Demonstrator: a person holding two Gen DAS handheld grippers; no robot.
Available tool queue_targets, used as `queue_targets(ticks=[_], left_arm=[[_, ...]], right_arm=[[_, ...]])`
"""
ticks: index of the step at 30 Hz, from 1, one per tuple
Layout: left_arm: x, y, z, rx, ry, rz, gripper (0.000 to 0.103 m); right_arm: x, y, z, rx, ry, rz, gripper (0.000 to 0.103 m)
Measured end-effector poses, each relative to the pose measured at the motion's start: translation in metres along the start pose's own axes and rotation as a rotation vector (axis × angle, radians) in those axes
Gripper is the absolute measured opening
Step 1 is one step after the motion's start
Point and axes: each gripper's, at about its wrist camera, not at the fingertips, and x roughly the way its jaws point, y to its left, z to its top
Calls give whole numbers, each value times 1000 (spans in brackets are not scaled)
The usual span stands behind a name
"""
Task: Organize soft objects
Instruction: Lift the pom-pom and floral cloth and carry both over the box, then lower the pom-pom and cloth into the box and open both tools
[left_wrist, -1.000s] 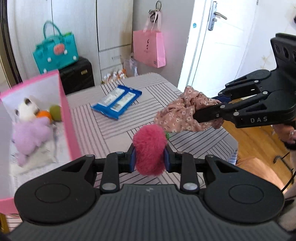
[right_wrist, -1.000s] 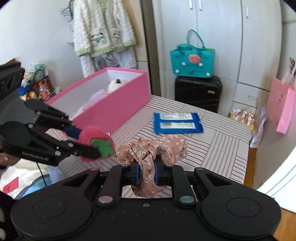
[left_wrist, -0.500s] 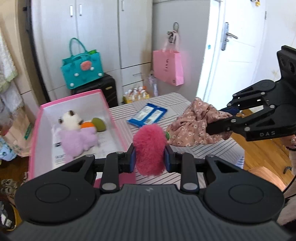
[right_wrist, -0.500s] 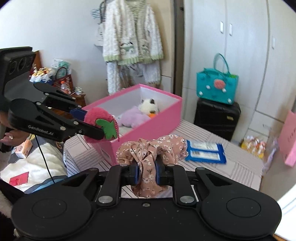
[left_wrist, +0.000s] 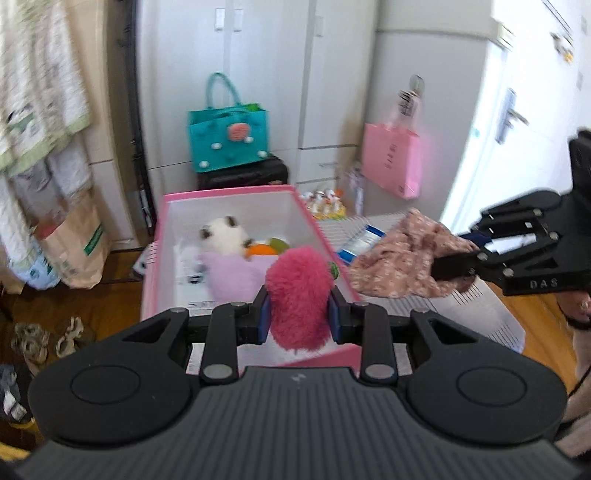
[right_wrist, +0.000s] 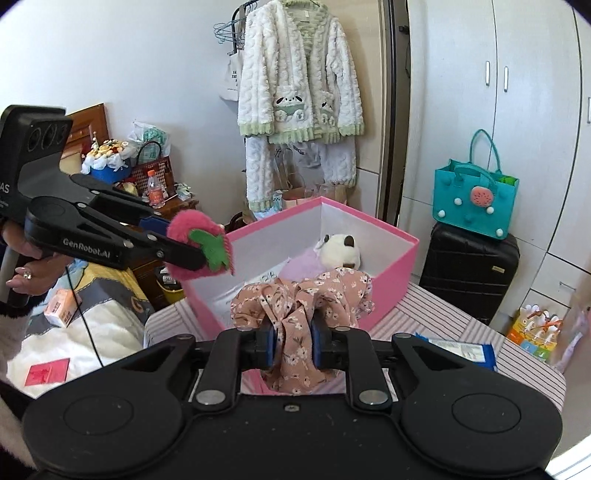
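Note:
A fluffy pink strawberry plush sits squeezed in my left gripper, which hangs over the near end of the open pink box. The right wrist view shows the same plush with its green felt leaf, at the left gripper beside the box's left corner. My right gripper is shut on a floral pink scrunchie just in front of the box's near wall. From the left wrist, that scrunchie hangs to the box's right. A white plush and a lilac plush lie inside.
The box stands on a striped table with a blue wipes pack. Behind are a teal bag on a black suitcase and a hanging pink bag. A bed lies left; a hand grips the left handle.
Both grippers have risen and swung left toward the pink box, each keeping its soft item. The box now lies straight ahead of the left gripper and close before the right.

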Motion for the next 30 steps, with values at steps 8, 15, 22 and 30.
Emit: queue_targets(ticks=[8, 15, 22, 30], left_arm=[[36, 37, 1, -32, 35, 6, 31], [78, 45, -2, 34, 99, 42, 31], [79, 46, -3, 32, 146, -36, 33], [75, 49, -9, 77, 127, 60, 33]], right_arm=[[42, -3, 21, -28, 40, 20, 26], [95, -4, 33, -9, 116, 53, 26], [144, -3, 41, -37, 274, 207, 26], [171, -7, 34, -14, 332, 228, 26]])
